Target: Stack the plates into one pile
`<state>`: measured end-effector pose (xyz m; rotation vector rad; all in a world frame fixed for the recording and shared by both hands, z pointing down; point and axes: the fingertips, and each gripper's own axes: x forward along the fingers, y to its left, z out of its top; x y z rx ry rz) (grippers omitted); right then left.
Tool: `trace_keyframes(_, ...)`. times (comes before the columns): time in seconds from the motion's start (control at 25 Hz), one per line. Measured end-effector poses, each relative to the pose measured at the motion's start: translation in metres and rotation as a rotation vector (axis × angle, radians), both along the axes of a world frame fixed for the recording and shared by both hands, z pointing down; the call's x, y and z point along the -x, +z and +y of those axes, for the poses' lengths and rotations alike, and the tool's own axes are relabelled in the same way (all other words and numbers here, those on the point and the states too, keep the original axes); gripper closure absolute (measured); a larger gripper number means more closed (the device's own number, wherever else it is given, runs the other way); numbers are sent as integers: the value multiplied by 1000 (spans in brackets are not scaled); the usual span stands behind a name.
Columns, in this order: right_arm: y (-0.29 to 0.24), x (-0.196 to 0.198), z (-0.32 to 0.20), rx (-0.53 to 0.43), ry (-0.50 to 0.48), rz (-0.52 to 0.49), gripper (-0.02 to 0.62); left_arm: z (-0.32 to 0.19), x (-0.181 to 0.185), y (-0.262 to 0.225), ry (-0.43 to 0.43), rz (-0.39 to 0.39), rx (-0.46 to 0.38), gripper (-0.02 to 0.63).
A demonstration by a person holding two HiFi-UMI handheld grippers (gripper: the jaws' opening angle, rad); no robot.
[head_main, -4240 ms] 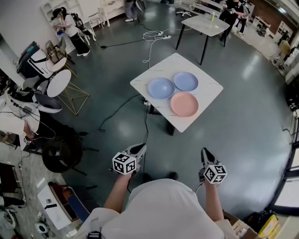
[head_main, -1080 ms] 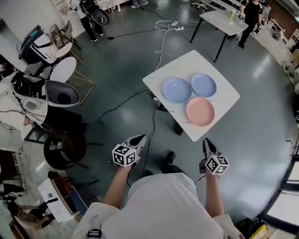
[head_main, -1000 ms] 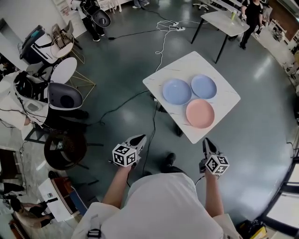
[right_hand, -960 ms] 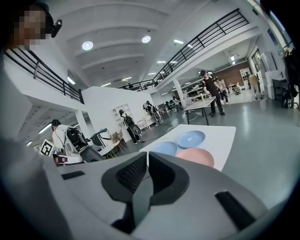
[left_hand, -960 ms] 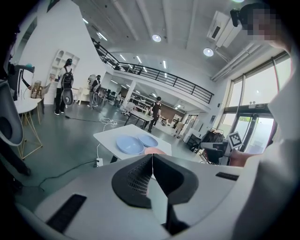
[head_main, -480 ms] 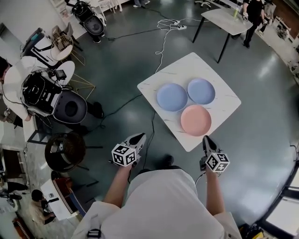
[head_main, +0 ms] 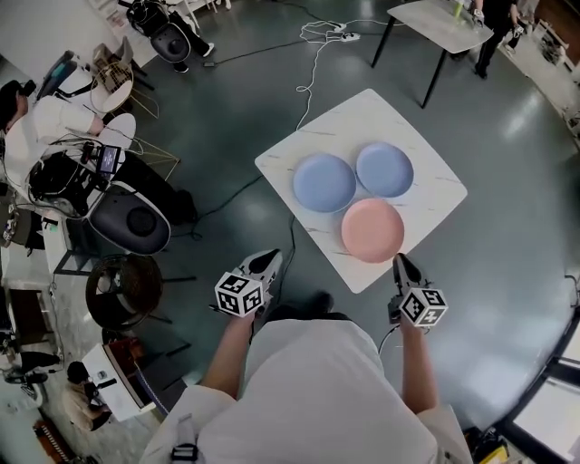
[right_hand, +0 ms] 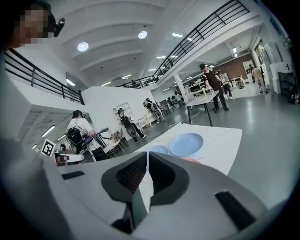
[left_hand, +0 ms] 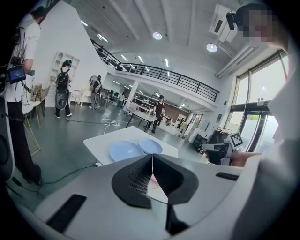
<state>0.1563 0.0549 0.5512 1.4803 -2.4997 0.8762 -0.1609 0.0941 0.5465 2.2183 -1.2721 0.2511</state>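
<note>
While all three plates lie singly on the white, faintly veined worktop [head_main: 362, 118] in the upper middle of the head view, none sits on another. The left blue plate [head_main: 324, 182] and the right blue plate [head_main: 384, 169] are side by side. The pink plate [head_main: 372, 229] is below and between them, and the three rims are crowded together, touching or nearly so.

Just below the worktop's lower corner, the right gripper [head_main: 399, 262] points up toward the pink plate. The left gripper [head_main: 271, 261] is at the same height in the frame, well to the left, over the dark grey floor [head_main: 507, 236]. Each carries a cube [head_main: 239, 294] with black-and-white square markers, the only printed pattern that can be made out.

In the left gripper view the fingers [left_hand: 136, 176] are pressed together with nothing between them, and both blue plates show beyond. In the right gripper view they are likewise pressed together and empty.

White cables [head_main: 313, 54] trail across the floor above the worktop. A second table [head_main: 439, 20] stands at the upper right, and a person in white [head_main: 59, 113] with equipment is at the upper left.
</note>
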Motion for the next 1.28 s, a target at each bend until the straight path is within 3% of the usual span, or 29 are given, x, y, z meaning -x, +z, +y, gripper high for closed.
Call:
trace_keyframes(0.56,14,2,-19,34,25,7,565,-31,-5,9,38,4,20,592)
trace_keyframes(1.28,30,32,-83,79,95,51,565,-140,8,40,152,-5,61,592)
